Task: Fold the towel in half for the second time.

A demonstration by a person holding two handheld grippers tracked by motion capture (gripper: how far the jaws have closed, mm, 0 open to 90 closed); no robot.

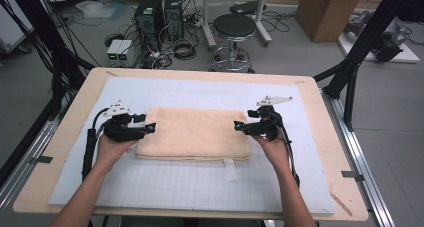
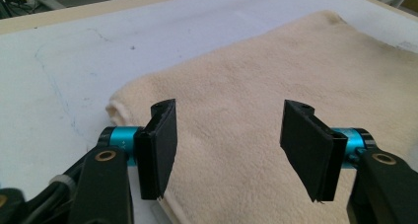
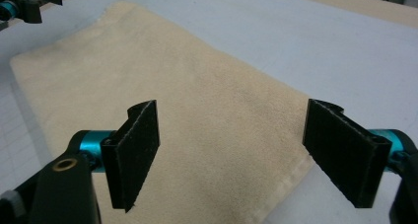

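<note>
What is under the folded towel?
The folded cream towel lies on a white gridded mat over the wooden table. A white tag pokes out. Anything between its layers is covered.

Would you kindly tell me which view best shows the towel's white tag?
The high view: the white tag sticks out from the folded towel's near edge onto the mat. The left and right gripper views show the towel's pile and edges close up.

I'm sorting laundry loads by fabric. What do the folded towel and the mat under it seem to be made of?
The folded towel looks like cream terry cloth, probably cotton: matte, with a fuzzy nap and soft rolled edges. The mat looks like smooth matte white sheet, perhaps vinyl or coated board, printed with a faint grid.
</note>
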